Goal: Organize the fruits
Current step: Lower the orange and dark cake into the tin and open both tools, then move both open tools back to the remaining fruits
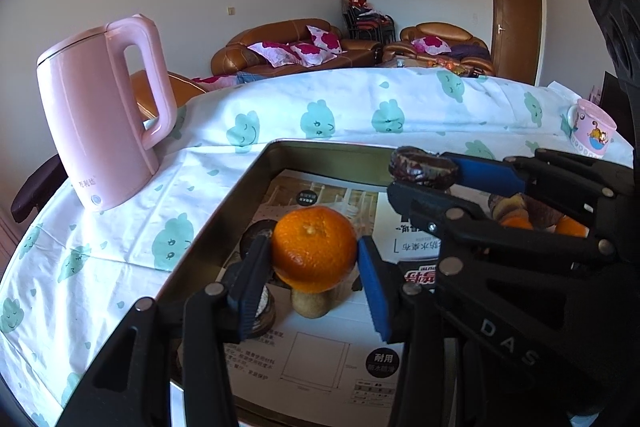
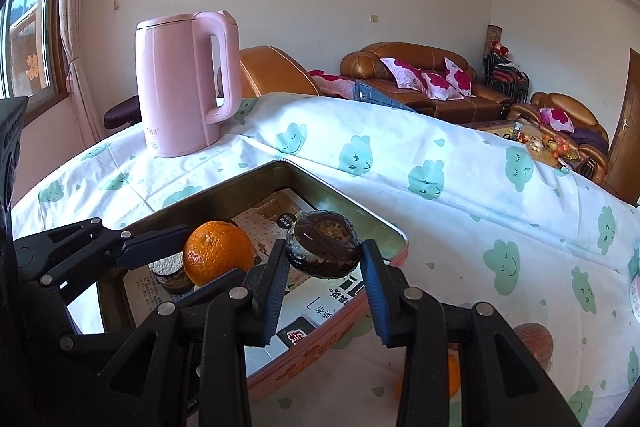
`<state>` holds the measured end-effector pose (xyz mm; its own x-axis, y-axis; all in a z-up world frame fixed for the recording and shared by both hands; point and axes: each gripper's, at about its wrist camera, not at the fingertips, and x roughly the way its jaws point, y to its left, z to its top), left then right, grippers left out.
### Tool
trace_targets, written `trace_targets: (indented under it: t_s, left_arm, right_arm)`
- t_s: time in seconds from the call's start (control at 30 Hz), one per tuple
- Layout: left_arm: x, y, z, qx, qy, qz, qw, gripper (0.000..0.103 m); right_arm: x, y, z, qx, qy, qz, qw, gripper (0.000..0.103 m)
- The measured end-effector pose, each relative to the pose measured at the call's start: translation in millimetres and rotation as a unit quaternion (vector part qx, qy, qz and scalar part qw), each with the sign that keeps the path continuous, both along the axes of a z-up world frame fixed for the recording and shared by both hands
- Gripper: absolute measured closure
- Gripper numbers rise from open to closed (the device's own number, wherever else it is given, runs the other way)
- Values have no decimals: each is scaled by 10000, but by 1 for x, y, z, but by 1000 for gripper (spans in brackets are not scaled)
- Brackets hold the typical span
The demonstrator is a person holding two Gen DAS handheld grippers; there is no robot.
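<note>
L gripper (image 1: 314, 277): fingers clamped on round orange mandarin (image 1: 314, 253), held above rectangular metal tin tray (image 1: 240, 183); brown kiwi (image 1: 311, 301) just below fruit. R gripper (image 2: 325, 281): pads pinching dark wrapped round fruit (image 2: 322, 249), over tray's far corner. Beyond fingers: pink plastic kettle (image 2: 180, 87) on white cloud-print tablecloth (image 2: 440, 155).

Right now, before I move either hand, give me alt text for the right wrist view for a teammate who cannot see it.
The right gripper grips a dark round wrapped item above a metal tin lined with printed paper, while the left gripper holds an orange beside it. A pink kettle stands behind on the cloud-print tablecloth.
</note>
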<state>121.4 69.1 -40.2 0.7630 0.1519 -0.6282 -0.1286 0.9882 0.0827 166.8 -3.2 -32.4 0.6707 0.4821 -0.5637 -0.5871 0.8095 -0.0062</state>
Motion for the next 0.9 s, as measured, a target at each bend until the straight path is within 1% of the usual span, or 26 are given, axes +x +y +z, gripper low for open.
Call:
trace_targets:
  t_s: [0.47, 0.5, 0.53, 0.6, 0.63, 0.77, 0.83, 0.9]
  left_arm:
    - [0, -2, -1, -7, 50, -47, 10000, 53]
    - [0, -2, -1, -20, 50, -57, 10000, 51]
    - [0, -2, -2, -32, 49, -62, 10000, 45]
    - [-2, -2, -1, -28, 11, -63, 10000, 36]
    - [-3, -3, 0, -21, -15, -72, 10000, 34]
    - [-5, -5, 2, -6, -80, -137, 9999, 29]
    - [-6, -5, 4, -27, -103, -145, 9998, 25]
    - [-7, -5, 5, -43, -142, -160, 9998, 24]
  right_arm:
    - [4, -1, -3, 63, 202, 83, 9997, 63]
    - [4, -1, -3, 69, 200, 92, 9997, 63]
    - [3, -1, -2, 72, 184, 91, 9998, 60]
    - [3, -1, -1, 97, 170, 89, 9998, 52]
    - [2, -1, -1, 124, 173, 100, 9997, 48]
    - [0, -3, 1, 188, 138, 95, 9997, 44]
    - [0, -4, 1, 204, 104, 62, 9997, 43]
    - [0, -6, 1, 243, 93, 39, 9997, 42]
